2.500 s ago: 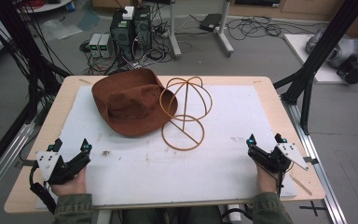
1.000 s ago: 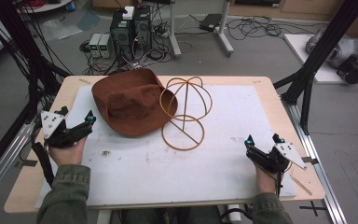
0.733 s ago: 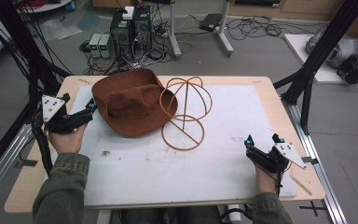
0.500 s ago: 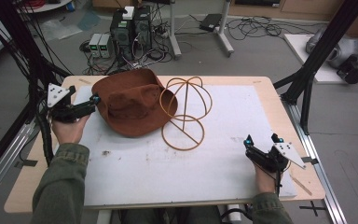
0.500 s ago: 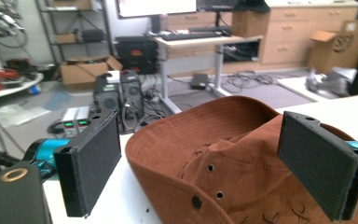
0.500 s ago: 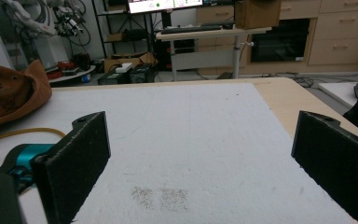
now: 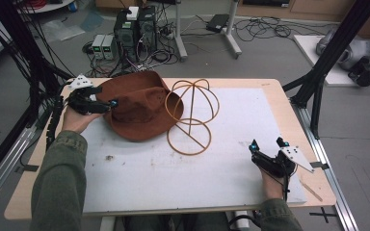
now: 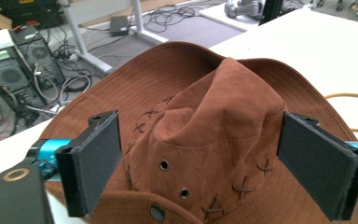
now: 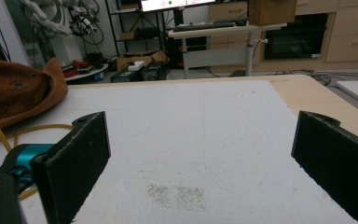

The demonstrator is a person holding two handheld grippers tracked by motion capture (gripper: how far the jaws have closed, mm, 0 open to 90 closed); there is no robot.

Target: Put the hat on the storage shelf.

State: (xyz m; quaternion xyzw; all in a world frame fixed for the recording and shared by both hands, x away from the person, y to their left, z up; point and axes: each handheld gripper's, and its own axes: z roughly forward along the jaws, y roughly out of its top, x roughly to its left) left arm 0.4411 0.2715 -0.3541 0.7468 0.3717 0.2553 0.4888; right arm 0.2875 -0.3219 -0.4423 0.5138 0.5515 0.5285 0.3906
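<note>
Hat: the brown hat lies near the table's far-left corner, brim down on the white mat, crown up and dented.
Hat stand: a wire hat stand sits just to the hat's right, toward the middle of the far edge. Its ring base is flat on the mat, and the hat's brim looks to touch or overlap its dome.
Left gripper: the left gripper is at the table's left edge, level with the hat and pointing right into it. Its jaws are spread wide.
Left gripper's own look: in the left gripper view the left gripper has one black pad on each side of the crown, with a clear gap on both sides, so nothing is pinched yet.
Key relation: the hat lies straight ahead of the left gripper, its crown in line with the gap between the jaws. Its brim stretches away toward the stand.
Right gripper: the right gripper rests near the table's near-right corner, jaws wide apart and holding nothing. It is well apart from the hat.
Nearer hand: the left one, by far.
Likely next: I'd judge a close on the crown or brim. The soft felt may fold as the pads meet it.
</note>
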